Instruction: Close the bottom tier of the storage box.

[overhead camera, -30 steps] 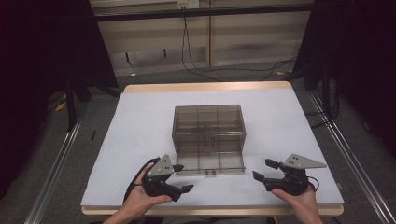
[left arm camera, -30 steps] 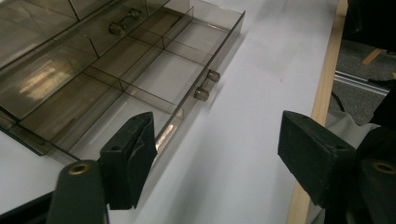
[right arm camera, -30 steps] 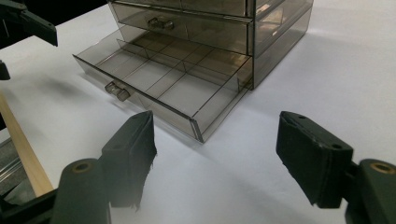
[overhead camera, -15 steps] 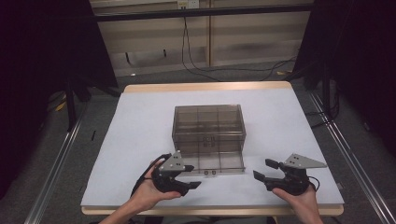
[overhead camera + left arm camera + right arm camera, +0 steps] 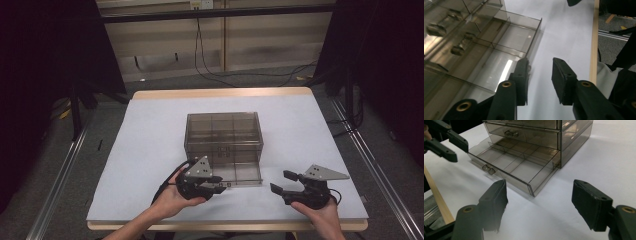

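Observation:
A smoky clear drawer cabinet (image 5: pixel 223 131) stands mid-table, its bottom drawer (image 5: pixel 241 173) pulled out toward me. In the right gripper view the drawer (image 5: pixel 519 162) is empty, split by dividers, with a small handle (image 5: pixel 488 169) on its front. My left gripper (image 5: pixel 220 184) sits at the drawer's front left, open with a narrow gap and nothing in it. In its own view the left gripper (image 5: pixel 540 75) has one jaw beside the drawer's wall (image 5: pixel 534 42). My right gripper (image 5: pixel 284 182) rests to the right of the drawer, jaws wide open and empty (image 5: pixel 541 202).
The white table (image 5: pixel 150 130) has a wooden rim along its edges (image 5: pixel 220 93). Cables (image 5: pixel 210 70) lie on the floor behind it. Metal rails (image 5: pixel 370 165) run along both sides. The upper drawers (image 5: pixel 524 132) are closed.
My left gripper has moved right and slightly forward, up to the front of the open drawer. The right gripper has stayed put.

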`<state>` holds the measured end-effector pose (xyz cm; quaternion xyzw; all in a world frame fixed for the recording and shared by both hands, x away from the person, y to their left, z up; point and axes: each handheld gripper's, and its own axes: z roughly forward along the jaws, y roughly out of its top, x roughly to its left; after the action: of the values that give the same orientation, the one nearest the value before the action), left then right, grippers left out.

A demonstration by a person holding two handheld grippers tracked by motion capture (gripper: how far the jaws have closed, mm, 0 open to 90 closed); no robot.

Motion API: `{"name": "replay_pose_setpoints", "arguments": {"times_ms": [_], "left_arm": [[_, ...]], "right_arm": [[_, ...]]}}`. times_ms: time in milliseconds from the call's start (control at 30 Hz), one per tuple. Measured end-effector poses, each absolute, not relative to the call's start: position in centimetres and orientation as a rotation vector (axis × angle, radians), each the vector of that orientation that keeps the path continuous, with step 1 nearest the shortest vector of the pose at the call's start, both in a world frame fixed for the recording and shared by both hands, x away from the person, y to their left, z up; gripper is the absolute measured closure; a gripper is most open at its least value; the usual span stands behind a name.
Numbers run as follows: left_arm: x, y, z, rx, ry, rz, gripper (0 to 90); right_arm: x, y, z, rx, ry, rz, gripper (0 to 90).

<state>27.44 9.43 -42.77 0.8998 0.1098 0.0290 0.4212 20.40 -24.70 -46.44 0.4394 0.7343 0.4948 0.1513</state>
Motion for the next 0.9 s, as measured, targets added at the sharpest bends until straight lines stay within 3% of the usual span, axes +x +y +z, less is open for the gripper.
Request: {"name": "replay_pose_setpoints", "arguments": {"times_ms": [300,900], "left_arm": [[29.2,9.1,-43.8,2.276,0.29,-0.002,89.7],[29.4,10.2,-45.7,2.292,0.315,0.029,90.0]], "right_arm": [[20.6,-24.7,-46.6,1.277,2.113,1.407,27.8],[20.7,-24.4,-46.7,1.276,2.144,1.393,26.5]]}}
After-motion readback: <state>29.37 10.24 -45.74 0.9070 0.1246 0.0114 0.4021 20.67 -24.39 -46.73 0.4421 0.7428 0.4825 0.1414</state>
